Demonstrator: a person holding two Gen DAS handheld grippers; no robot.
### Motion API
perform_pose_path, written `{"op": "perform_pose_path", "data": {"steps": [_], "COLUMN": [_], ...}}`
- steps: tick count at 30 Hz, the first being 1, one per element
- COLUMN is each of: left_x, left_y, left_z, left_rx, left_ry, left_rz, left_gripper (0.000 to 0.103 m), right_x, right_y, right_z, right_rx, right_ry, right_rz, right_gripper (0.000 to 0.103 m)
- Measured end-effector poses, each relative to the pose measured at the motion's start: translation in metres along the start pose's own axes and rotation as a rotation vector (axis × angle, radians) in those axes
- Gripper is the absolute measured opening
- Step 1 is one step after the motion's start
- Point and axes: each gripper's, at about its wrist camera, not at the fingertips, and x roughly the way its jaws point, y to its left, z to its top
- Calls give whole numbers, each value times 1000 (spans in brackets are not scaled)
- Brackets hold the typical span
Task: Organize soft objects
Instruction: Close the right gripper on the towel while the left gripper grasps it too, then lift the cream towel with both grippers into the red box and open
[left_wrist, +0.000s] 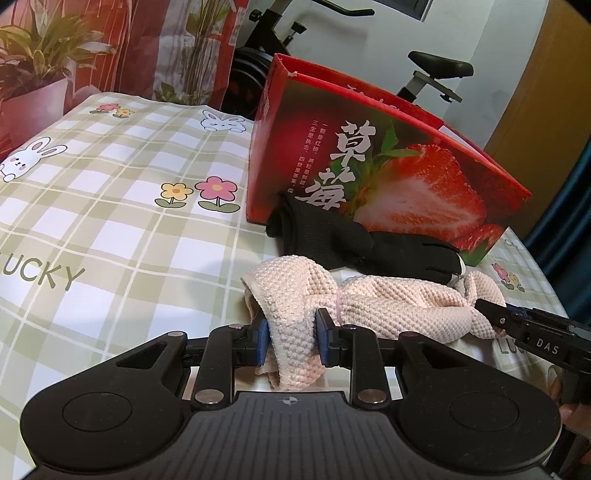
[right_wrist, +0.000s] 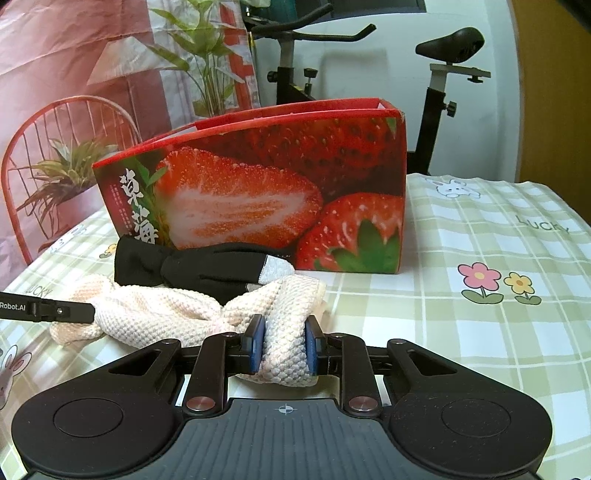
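Note:
A pale pink knitted cloth lies on the checked tablecloth; it also shows in the right wrist view. My left gripper is shut on its left end. My right gripper is shut on its right end, and its fingers show in the left wrist view. A black glove with grey fingertips lies behind the cloth, against a red strawberry-print box; the glove and box also show in the right wrist view. The box is open at the top.
The tablecloth has rabbit and flower prints. An exercise bike stands behind the table. A red chair and potted plants stand at the left, before a patterned curtain.

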Motion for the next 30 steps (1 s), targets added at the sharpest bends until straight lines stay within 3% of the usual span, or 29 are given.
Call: {"op": "perform_pose_path", "data": {"steps": [9, 18, 24, 30], "left_x": [-1, -10, -35, -63], "left_y": [1, 2, -8, -20], "left_z": [-2, -3, 6, 32], "left_rx": [-1, -2, 43, 73], "left_ry": [-11, -27, -126, -237], "left_rz": [-8, -27, -55, -78], "left_gripper": [29, 20, 19, 19], "right_x": [2, -5, -25, -54], "right_y": [0, 6, 14, 14], "right_z": [0, -1, 6, 38], "right_rx": [6, -28, -64, -34], "right_ry": [2, -29, -98, -195], "right_rz": [5, 16, 36, 51], "right_gripper": [21, 17, 16, 16]}}
